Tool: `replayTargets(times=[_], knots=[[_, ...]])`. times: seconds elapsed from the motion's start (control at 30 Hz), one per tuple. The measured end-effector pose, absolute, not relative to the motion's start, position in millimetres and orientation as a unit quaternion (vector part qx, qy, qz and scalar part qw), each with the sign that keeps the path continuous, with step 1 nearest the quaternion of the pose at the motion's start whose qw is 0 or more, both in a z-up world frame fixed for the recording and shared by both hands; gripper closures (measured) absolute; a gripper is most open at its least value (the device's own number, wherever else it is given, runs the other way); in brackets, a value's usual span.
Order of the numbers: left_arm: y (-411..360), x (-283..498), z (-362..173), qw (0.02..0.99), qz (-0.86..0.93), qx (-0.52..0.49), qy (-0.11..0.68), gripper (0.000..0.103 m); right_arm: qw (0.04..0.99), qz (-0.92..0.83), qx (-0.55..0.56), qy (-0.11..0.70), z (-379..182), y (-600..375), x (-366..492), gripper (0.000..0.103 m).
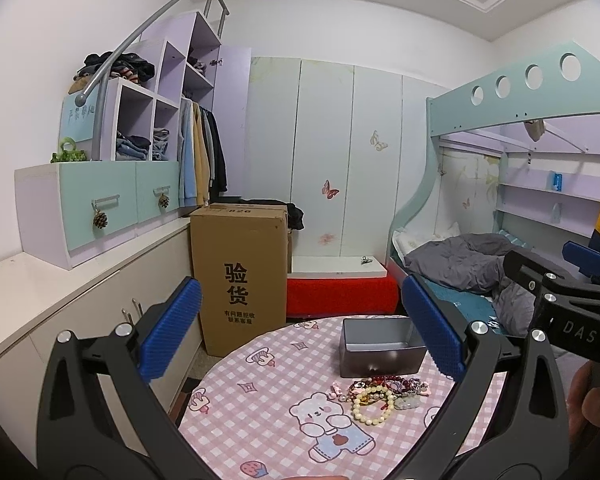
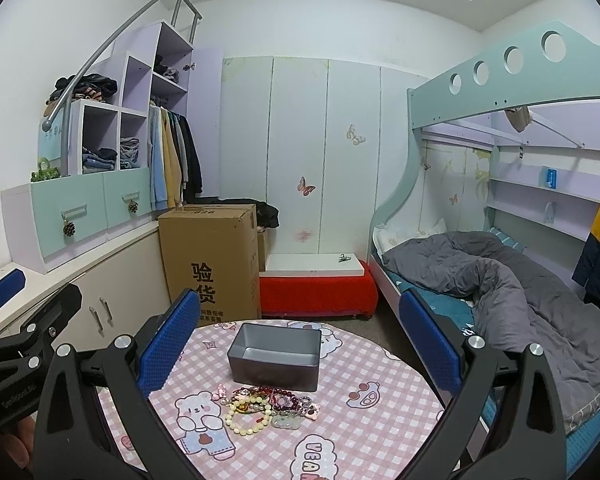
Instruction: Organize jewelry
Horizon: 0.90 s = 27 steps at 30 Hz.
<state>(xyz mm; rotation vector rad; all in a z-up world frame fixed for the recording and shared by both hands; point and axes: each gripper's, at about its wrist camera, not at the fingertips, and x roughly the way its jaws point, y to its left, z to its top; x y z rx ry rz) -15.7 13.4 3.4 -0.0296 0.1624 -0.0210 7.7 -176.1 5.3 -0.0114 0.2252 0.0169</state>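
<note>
A pile of jewelry (image 1: 380, 396) (image 2: 266, 406) lies on the round table with the pink checked cloth (image 1: 260, 412) (image 2: 380, 420): a cream bead bracelet, dark red beads, small pink pieces. Just behind it stands an empty grey rectangular box (image 1: 380, 346) (image 2: 274, 354). My left gripper (image 1: 300, 334) hovers open above the table, short of the pile, nothing between its blue pads. My right gripper (image 2: 300, 338) is also open and empty, held above the near side of the table, with the box and pile showing between its fingers. Each view catches the other gripper at its edge.
A tall cardboard box (image 2: 210, 262) stands on the floor behind the table on the left, beside low cabinets (image 2: 112, 292). A red-draped bench (image 2: 320, 290) sits at the back. A bunk bed with a grey duvet (image 2: 520, 288) runs along the right.
</note>
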Motion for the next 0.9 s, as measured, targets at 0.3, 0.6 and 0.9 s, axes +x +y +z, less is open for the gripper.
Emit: replayTargets(times=[0.3,0.6,0.9], knots=[[14.5,-8.8,-2.1,0.996,-0.008,-0.015,0.093,0.005,0.993,0.013,-0.01,0.116,4.9,-175.3,13.2,0.008],[17.2,14.2,-22.1,0.992,-0.004,-0.012,0.127,0.005,0.991,0.018,-0.015,0.133,-4.9,-174.1,29.5,0.008],[17.9,71.5,-94.5,0.971,0.003,0.021,0.238,0.005,0.973,0.022,-0.012,0.23,-71.9,-186.8,66.6,0.008]])
